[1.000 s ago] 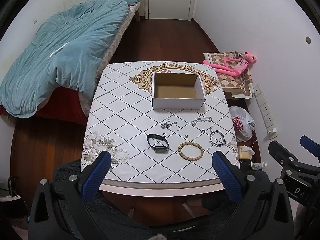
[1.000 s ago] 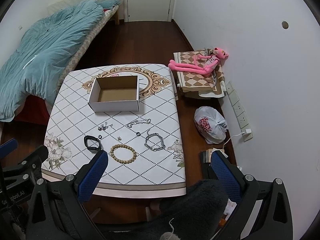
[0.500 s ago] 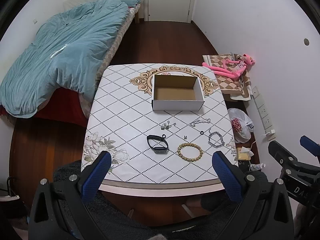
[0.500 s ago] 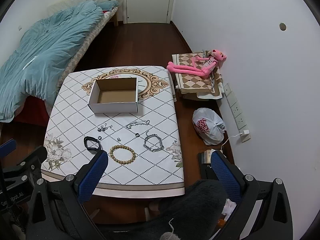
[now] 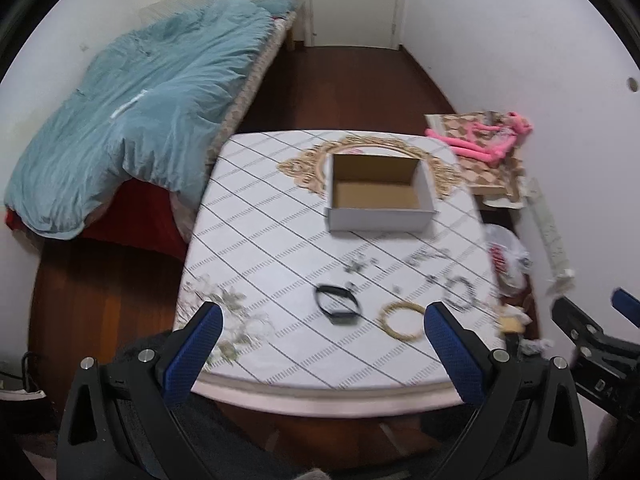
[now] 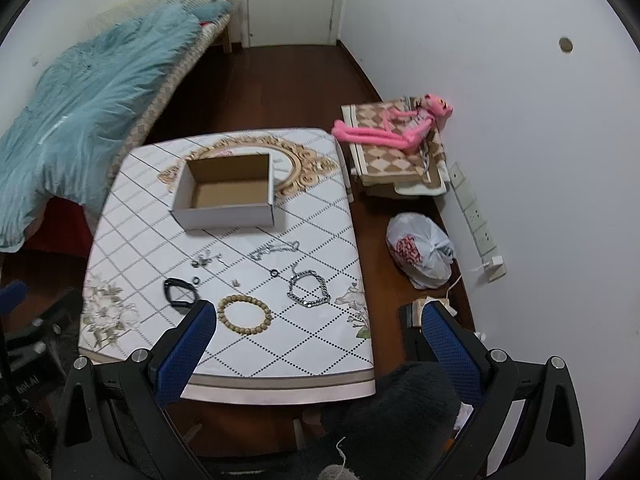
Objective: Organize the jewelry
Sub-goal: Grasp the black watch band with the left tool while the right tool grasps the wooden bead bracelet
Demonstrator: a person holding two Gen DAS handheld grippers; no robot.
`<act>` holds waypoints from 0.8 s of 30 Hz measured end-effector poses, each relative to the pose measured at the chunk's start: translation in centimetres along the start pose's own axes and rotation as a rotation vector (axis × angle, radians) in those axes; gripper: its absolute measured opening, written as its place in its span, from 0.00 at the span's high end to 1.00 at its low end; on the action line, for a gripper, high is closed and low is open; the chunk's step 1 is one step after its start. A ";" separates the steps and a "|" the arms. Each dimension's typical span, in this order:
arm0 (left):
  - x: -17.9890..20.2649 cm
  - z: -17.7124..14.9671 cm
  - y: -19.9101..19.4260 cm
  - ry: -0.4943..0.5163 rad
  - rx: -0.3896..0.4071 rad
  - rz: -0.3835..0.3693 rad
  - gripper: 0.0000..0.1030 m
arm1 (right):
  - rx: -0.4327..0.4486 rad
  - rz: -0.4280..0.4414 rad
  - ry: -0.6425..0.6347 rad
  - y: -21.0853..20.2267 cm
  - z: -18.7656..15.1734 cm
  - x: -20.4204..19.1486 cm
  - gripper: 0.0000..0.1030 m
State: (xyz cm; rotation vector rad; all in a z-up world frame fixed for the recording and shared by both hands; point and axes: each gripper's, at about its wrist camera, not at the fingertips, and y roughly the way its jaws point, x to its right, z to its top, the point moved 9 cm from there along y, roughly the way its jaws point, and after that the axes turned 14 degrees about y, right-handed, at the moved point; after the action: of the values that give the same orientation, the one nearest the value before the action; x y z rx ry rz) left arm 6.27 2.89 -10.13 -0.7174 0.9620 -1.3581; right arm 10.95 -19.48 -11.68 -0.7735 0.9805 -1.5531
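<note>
An empty cardboard box (image 5: 380, 196) (image 6: 226, 194) stands open at the far middle of the patterned table (image 5: 256, 248) (image 6: 312, 344). In front of it lie a black band (image 5: 336, 304) (image 6: 180, 294), a wooden bead bracelet (image 5: 402, 320) (image 6: 245, 314), a silver chain bracelet (image 5: 460, 292) (image 6: 309, 289), a thin chain (image 6: 275, 249) and small earrings (image 6: 205, 259). My left gripper (image 5: 320, 354) hangs open above the table's near edge. My right gripper (image 6: 318, 354) is open too, above the near right corner. Both hold nothing.
A bed with a blue duvet (image 5: 132, 120) (image 6: 80, 104) runs along the left. To the right of the table are a pink plush toy (image 6: 392, 132) on a checkered cushion, a white plastic bag (image 6: 420, 250) on the floor and a wall power strip (image 6: 476, 216).
Both cameras have moved forward and a little lower toward the table, so it looks larger. The left wrist view is blurred by motion. Nothing on the table has shifted.
</note>
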 end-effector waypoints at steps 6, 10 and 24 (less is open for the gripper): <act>-1.0 -1.3 7.3 0.026 -0.100 0.040 0.00 | -0.117 -0.077 -0.013 9.1 -2.3 -1.0 0.00; -0.9 -2.9 12.0 0.031 -0.190 0.039 0.00 | -0.201 -0.102 -0.022 14.6 -4.4 -2.1 0.00; -1.5 -4.8 19.8 -0.101 -0.337 -0.084 0.01 | -0.329 -0.075 -0.007 22.8 -7.6 -4.3 0.10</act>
State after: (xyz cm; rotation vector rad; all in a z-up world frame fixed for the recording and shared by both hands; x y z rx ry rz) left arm 11.39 7.08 -29.45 -1.0812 1.1020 -1.2318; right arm 15.21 -15.38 -35.43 -1.0539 1.2318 -1.4683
